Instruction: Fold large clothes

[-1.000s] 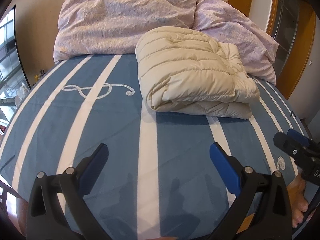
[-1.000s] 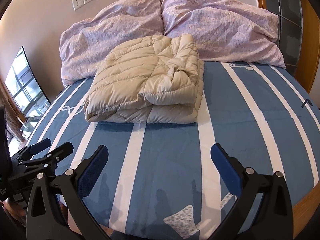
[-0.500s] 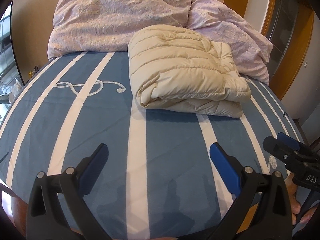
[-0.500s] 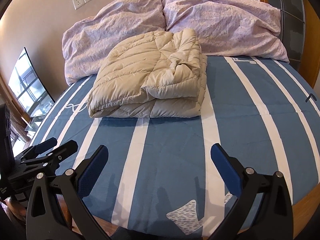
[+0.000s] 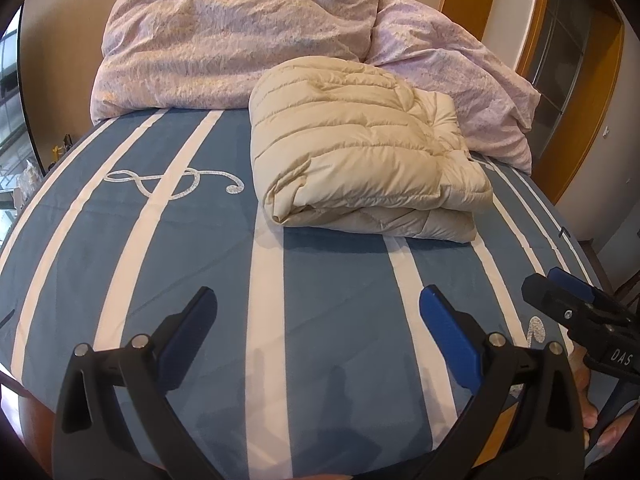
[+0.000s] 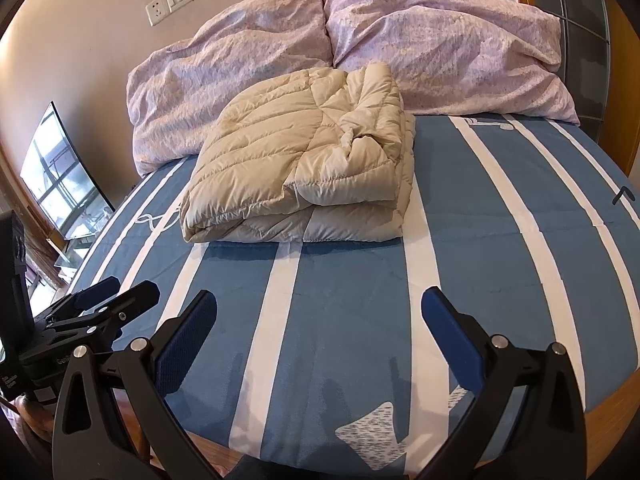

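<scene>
Since the cream puffer jacket already lies folded into a compact bundle on the blue striped bedspread, up against the lilac pillows, the left gripper hangs near the foot of the bed with its blue-padded fingers spread wide and nothing between them — probably because the folding is done. The other tool shows at the right edge, too side-on to read.

From the right wrist, the jacket sits squared, well apart from the right gripper, equally wide and empty; its top flap looks a little puckered — possibly loose.
</scene>
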